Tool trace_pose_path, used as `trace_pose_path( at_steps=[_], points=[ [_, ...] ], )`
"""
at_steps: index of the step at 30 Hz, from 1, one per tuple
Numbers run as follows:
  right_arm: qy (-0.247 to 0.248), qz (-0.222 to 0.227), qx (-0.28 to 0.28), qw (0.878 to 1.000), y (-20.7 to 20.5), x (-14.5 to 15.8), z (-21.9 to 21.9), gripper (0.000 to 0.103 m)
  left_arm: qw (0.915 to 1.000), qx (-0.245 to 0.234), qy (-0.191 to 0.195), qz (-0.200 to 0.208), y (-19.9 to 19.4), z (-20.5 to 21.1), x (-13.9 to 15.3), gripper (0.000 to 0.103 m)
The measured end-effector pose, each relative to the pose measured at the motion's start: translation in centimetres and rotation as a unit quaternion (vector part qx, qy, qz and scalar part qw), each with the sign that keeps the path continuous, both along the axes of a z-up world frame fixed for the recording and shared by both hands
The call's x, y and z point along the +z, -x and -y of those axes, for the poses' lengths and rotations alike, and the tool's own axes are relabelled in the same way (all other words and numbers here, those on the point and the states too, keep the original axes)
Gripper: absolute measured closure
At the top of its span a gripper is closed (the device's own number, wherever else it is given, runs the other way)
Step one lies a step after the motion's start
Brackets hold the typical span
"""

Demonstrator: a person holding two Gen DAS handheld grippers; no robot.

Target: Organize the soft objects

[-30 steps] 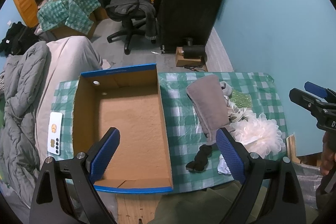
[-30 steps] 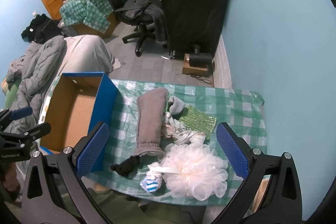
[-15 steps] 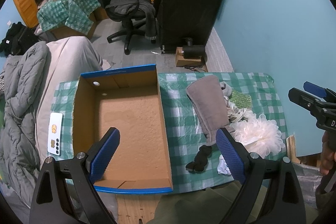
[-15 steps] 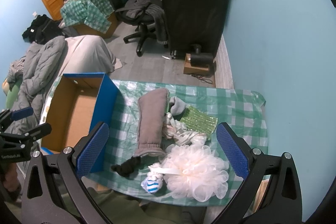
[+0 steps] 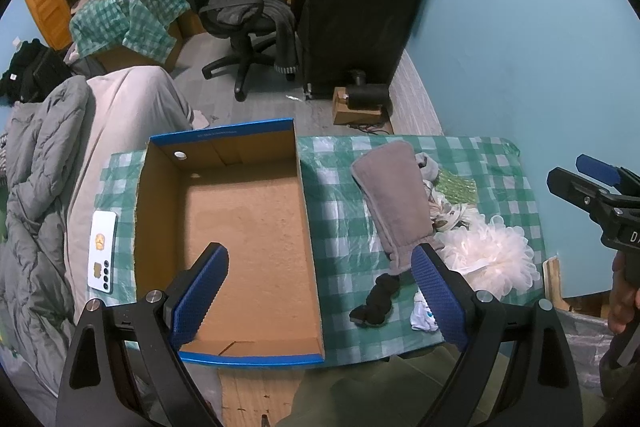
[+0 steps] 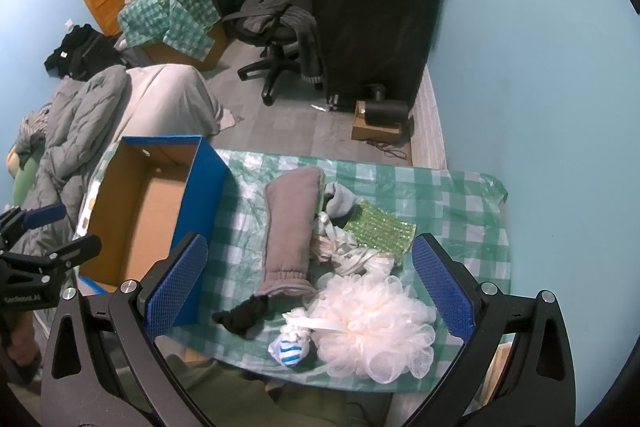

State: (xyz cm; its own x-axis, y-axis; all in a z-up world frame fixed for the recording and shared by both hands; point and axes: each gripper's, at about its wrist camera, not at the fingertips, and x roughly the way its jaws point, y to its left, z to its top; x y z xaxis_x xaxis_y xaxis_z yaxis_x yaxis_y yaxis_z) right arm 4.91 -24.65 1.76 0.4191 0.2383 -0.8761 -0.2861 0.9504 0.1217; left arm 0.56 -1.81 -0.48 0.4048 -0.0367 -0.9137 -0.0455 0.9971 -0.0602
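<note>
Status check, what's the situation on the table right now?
Left gripper, right gripper open, empty. Blue cardboard box empty. White mesh bath pouf nearest. Nothing blocking.

Beside the one cardboard box, on its right, lie seven soft things: one long grey cloth, one black sock, one white bath pouf, one blue-striped white sock, one green beaded pad, one grey sock and one crumpled pale cloth. On the box's left lies one white phone. Two grippers are in view, with two blue-padded fingers each.
</note>
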Motion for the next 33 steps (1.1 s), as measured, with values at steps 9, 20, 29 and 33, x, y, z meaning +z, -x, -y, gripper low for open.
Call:
trace_pose_path(
  at_steps=[9, 20, 29, 33],
  points=[
    [0.0, -0.001, 0.0, 1.0, 0.1, -0.1, 0.0, 0.002, 1.0, 0.0, 0.001, -0.001, 0.2, 0.4, -0.1, 0.009],
    [-0.001, -0.001, 0.0, 1.0, 0.1, -0.2, 0.0, 0.002, 1.0, -0.001, 0.002, -0.001, 0.1, 0.8, -0.2, 0.009],
    [0.0, -0.002, 0.0, 1.0, 0.1, -0.2, 0.1, 0.002, 1.0, -0.002, 0.003, -0.002, 0.1, 1.0, -0.3, 0.009],
    [0.0, -0.003, 0.0, 1.0, 0.3, -0.3, 0.2, 0.002, 1.0, -0.005, 0.005, -0.004, -0.2, 2.1, -0.5, 0.009]
  ],
)
